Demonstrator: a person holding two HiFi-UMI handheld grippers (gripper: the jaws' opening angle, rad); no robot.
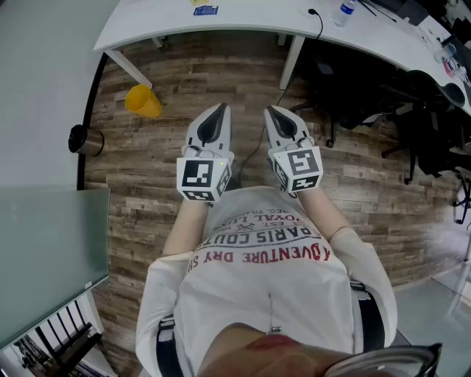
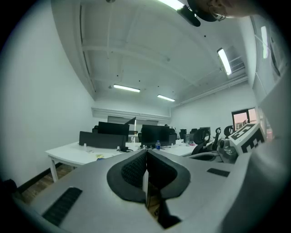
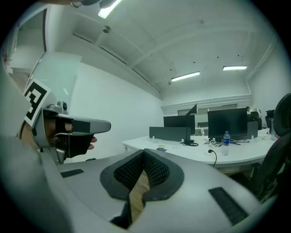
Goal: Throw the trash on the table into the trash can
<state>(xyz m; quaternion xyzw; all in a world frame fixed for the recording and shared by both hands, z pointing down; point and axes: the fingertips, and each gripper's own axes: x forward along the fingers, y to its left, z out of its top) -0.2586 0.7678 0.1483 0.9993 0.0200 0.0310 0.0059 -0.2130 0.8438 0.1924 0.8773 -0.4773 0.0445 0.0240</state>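
Approach step. I hold the left hand-held gripper [image 1: 219, 112] and right hand-held gripper [image 1: 273, 113] level, jaws together, empty. Next: advance to the far bench [image 1: 250, 18] and open over the trash [image 1: 205, 10].

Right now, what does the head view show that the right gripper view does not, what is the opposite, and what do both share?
Only the head view: a yellow bin and a metal bin on the floor. Only the right gripper view: dark monitors and ceiling lights. Both: the white table, a water bottle on it, and the left claw.
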